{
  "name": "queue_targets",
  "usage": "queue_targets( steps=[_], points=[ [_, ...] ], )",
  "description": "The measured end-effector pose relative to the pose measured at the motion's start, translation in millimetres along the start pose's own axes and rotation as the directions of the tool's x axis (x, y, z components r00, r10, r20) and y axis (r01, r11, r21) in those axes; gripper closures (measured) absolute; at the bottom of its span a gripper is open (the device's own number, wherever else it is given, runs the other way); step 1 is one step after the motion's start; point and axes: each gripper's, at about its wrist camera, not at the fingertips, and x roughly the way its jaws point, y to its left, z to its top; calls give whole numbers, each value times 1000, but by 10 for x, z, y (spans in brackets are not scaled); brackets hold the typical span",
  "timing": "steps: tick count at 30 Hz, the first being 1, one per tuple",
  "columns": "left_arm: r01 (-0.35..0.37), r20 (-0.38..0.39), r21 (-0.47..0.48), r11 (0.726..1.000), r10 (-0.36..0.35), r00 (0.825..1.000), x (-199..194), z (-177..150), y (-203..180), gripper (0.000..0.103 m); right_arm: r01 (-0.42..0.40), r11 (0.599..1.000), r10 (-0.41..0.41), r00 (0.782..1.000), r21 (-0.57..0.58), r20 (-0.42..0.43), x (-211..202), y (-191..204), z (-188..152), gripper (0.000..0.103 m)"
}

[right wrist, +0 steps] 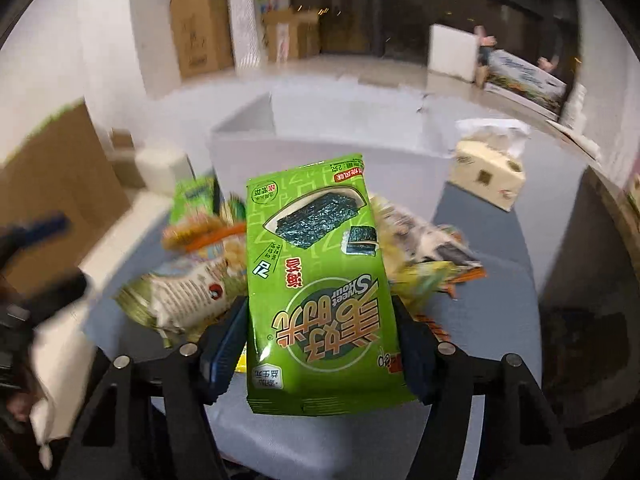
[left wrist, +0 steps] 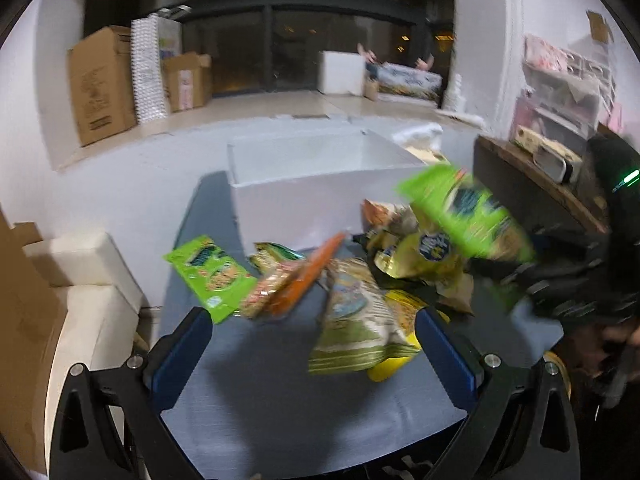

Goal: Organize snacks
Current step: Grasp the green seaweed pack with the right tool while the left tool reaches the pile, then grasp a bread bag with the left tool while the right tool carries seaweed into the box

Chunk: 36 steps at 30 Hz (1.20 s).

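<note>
The right hand-held gripper (right wrist: 320,344) clamps a green seaweed packet (right wrist: 316,280), raised above the snack pile (left wrist: 360,280) on the bench (left wrist: 280,400). The left hand-held gripper (left wrist: 312,344) hangs spread and empty before the white box (left wrist: 320,184).

We find bare grey table (left wrist: 248,392) open between and in front of the wide-spread left gripper (left wrist: 312,340), while the heap of snack packets (left wrist: 360,280) blocks the middle, the white foam box (left wrist: 320,188) walls off the far edge, and the tissue box (right wrist: 486,178) stands apart at far right.
</note>
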Motion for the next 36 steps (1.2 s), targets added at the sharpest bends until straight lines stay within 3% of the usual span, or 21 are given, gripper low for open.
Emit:
queue_targets(
  steps=[5, 13, 14, 16, 18, 22, 28, 36],
  points=[
    [16, -107, 6, 1000, -16, 994, 438, 90, -125, 0, -4, 998, -1, 997, 65, 81, -371, -208, -73, 31],
    [-29, -225, 42, 999, 38, 974, 966, 91, -292, 0, -22, 994, 14, 997, 110, 76, -443, -344, -274, 31],
    [-33, -233, 45, 998, 43, 972, 1006, 83, -306, 4, -23, 993, 14, 997, 112, 75, -445, -358, -302, 31],
    [-47, -225, 50, 998, 57, 973, 1012, 69, -313, 45, -27, 993, 20, 998, 118, 66, -416, -375, -317, 31],
    [-11, -231, 18, 1000, 15, 973, 964, 62, -277, 54, -32, 992, 25, 998, 119, 64, -412, -379, -335, 31],
    [20, -203, -20, 1000, -24, 979, 813, 32, -213, 61, -38, 992, 30, 997, 121, 66, -415, -385, -352, 31],
    [119, -83, -41, 992, -122, 989, 300, 64, -202, 61, -47, 992, 37, 996, 115, 85, -444, -371, -338, 31],
    [94, 90, -7, 996, -93, 992, -86, 453, -200, 61, -69, 993, 56, 990, 101, 127, -454, -357, -197, 31]
  ],
)
